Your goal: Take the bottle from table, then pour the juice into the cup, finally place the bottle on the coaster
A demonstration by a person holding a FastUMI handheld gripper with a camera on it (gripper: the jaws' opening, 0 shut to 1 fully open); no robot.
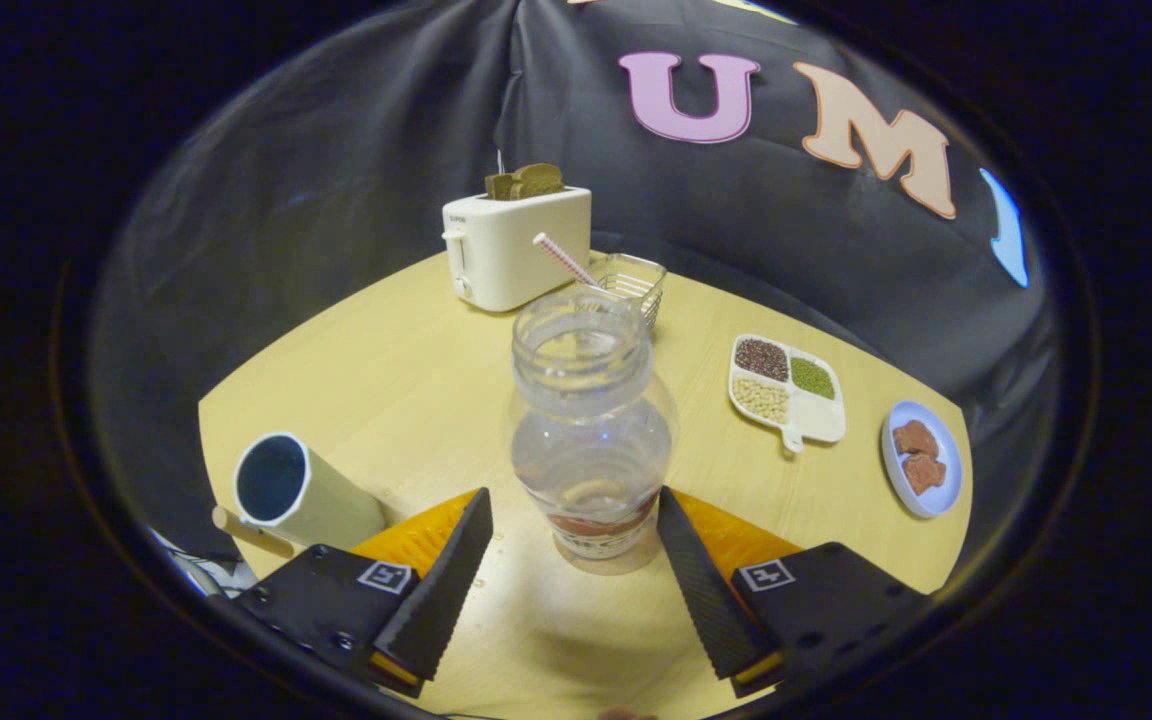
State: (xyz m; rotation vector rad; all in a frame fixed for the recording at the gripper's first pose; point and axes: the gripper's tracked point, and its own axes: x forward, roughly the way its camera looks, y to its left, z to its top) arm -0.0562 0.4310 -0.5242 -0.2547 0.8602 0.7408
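Gripper (574, 545) spread wide, fingers either side of the bottle (591, 430) without touching it. Bottle upright on a coaster (608, 562) (clear, open-topped) between and just ahead of the fingertips. Cup (301, 495) beside the left finger, on the table (406, 380).

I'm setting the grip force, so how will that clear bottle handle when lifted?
The bottle looks like thin clear plastic, so it may dent under hard squeezing. It appears nearly empty, so probably light. Its smooth rounded sides could slip. The gripper is open, a finger on each side of its base.
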